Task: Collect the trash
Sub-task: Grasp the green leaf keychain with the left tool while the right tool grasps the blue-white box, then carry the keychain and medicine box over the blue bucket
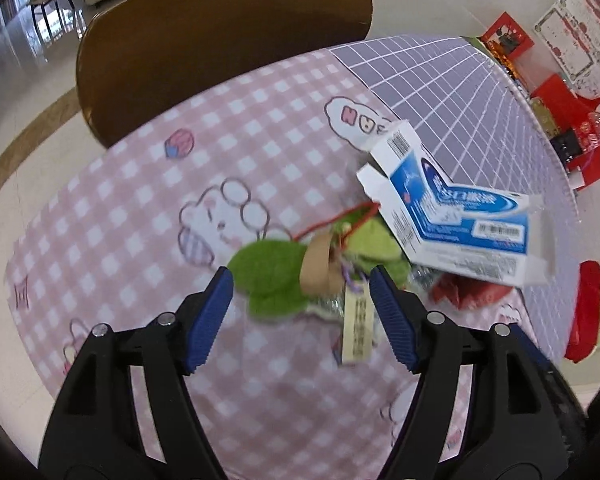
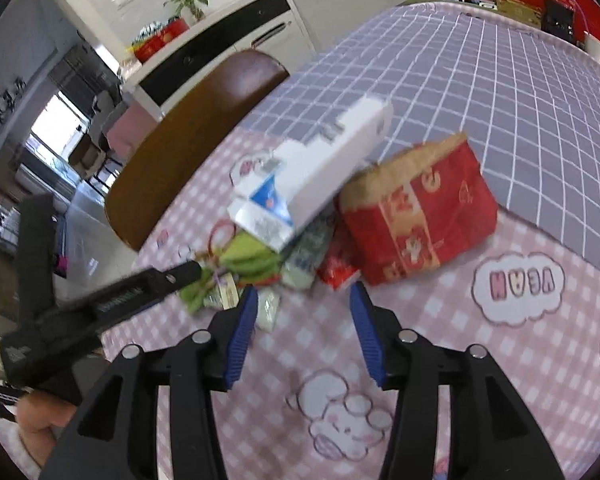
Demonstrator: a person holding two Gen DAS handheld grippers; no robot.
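Now both grippers' jaws apart: left gripper [image 1: 302,280], right gripper [image 2: 304,300]; white-blue carton [image 1: 456,212] (flaps open) lies aslant atop trash pile

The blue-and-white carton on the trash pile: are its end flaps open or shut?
Open. The blue-and-white carton has its white end flaps splayed outward at the near end; its contents cannot be seen.

The worktop [image 2: 480,88] wore a pink check cloth [image 2: 440,360] beside a purple grid cloth [image 2: 500,60]. On the pink lay a heap: red bag [image 2: 420,216], white-blue carton [image 2: 320,172], green leaves [image 1: 268,276], wrappers [image 2: 308,256].
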